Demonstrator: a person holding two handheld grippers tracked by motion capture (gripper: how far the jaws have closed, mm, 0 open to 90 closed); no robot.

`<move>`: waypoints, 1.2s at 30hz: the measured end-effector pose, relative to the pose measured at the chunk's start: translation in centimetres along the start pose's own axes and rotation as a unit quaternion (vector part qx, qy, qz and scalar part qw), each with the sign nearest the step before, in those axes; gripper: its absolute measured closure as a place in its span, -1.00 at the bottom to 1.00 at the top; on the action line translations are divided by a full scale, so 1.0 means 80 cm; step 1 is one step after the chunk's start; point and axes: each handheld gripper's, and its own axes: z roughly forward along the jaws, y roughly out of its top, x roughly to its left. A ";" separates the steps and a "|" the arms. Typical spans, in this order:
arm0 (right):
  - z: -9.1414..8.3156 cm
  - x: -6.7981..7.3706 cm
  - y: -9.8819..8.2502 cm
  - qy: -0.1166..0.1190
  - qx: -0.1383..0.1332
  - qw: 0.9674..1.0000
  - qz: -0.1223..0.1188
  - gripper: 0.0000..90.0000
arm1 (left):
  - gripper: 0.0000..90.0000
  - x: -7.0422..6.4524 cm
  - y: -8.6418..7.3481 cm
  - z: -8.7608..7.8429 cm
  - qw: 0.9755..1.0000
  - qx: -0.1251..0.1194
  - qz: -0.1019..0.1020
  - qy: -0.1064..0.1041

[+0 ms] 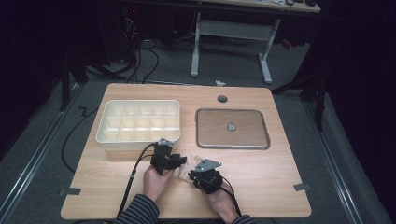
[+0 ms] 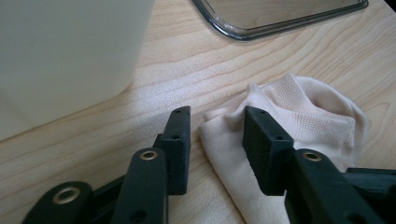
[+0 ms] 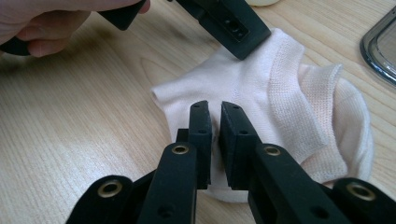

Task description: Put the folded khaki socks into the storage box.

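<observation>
A pale cream sock lies crumpled on the wooden table between my two grippers. My left gripper stands open, with the sock's edge between its jaws; one jaw rests on the cloth and the other is clear of it. In the right gripper view my right gripper has its jaws drawn nearly together, pinching a fold at the near end of the sock. A jaw of the left gripper presses down on the sock's far side. In the high view the left gripper and right gripper sit close together.
A white divided organizer box stands just behind the left hand. A shallow metal tray lies at the back right. A round cable hole sits near the table's far edge. Bare wood stretches to the right.
</observation>
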 end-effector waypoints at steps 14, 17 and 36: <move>-0.002 -0.001 -0.006 0.007 -0.005 1.000 -0.005 0.86 | 0.86 0.000 -0.002 0.001 1.000 0.014 0.015 -0.013; -0.003 -0.001 -0.008 0.007 -0.007 1.000 -0.004 0.86 | 0.87 -0.001 -0.003 -0.001 1.000 0.016 0.017 -0.012; -0.021 -0.031 0.007 0.023 -0.046 0.996 0.069 0.92 | 0.89 -0.009 -0.003 -0.019 0.999 0.010 0.036 -0.029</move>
